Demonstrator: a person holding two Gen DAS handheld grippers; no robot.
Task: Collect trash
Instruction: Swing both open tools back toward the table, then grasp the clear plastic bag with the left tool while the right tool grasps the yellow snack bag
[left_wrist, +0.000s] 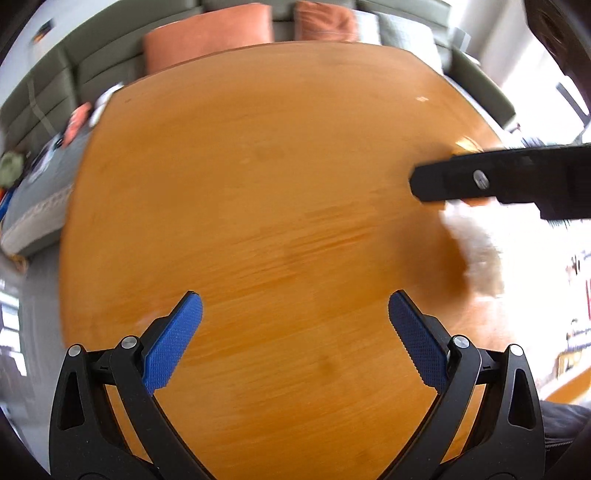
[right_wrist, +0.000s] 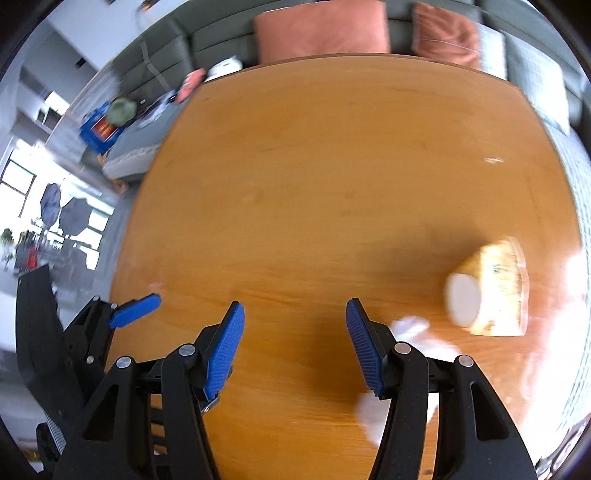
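Left wrist view: my left gripper (left_wrist: 295, 325) hangs wide and empty over the round orange wooden table (left_wrist: 258, 184), nothing to grab here.

Right wrist view: my right gripper (right_wrist: 295, 343) is parted, empty; the tipped yellow paper cup (right_wrist: 487, 291) and crumpled white tissue (right_wrist: 410, 326) lie just right.

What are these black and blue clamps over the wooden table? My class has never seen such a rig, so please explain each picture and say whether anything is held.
A person carries two hand-held grabbing tools, each with a camera looking along its blue pads. One picture is from the left tool, the other from the right tool. Both hang over an orange wooden table, open and holding nothing. Near the right tool lie a tipped yellow cup and crumpled white paper, blurred. A sofa with cushions stands behind.
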